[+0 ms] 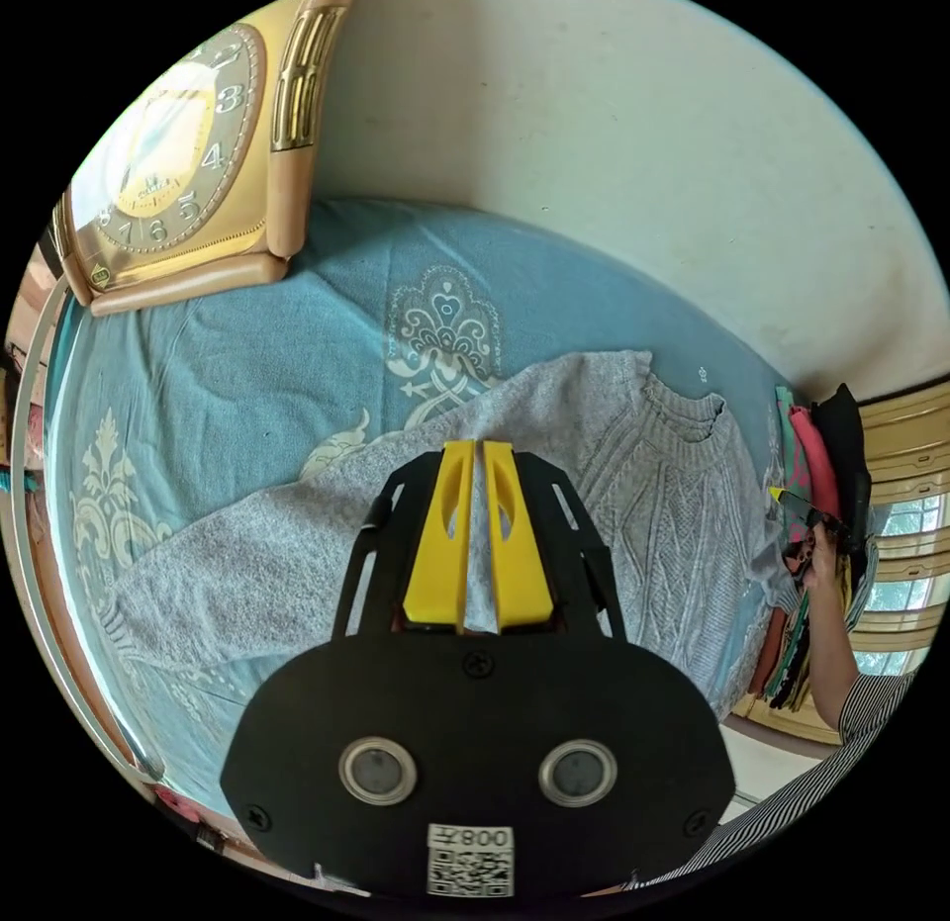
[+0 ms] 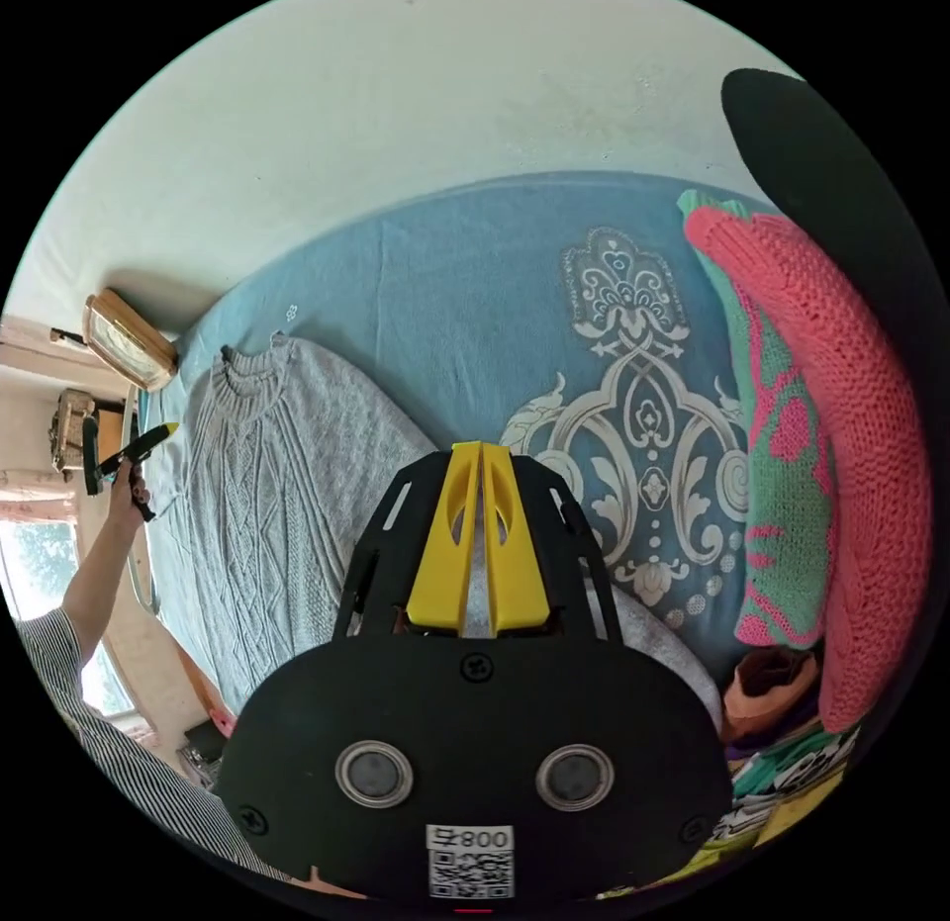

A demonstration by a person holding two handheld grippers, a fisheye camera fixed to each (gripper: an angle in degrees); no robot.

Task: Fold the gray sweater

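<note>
From my left gripper (image 1: 474,448) I see the two yellow jaws drawn nearly together, only a thin slit between them, with nothing caught in it; they hang above a sleeve of the gray sweater (image 1: 633,486), whose knit passes right under the tips. The sweater lies spread flat on the blue bedsheet (image 1: 297,367) – one sleeve runs out to the view's left, the cable-knit body and ribbed collar sit to the right of the jaws. A gold clock (image 1: 188,159) rests on the sheet by the white wall (image 1: 643,149), well apart from the sweater. In this view the right gripper (image 1: 792,501) shows small at the right edge, held in a hand (image 1: 819,560) beside a stack of folded clothes (image 1: 811,466). In the right gripper view, that gripper's jaws are likewise almost closed and empty, poised over the sweater's other sleeve – the body and collar stretch away to the view's left. To the right stands the stack, a pink knit (image 2: 851,446) and a green-and-pink one against it.
</note>
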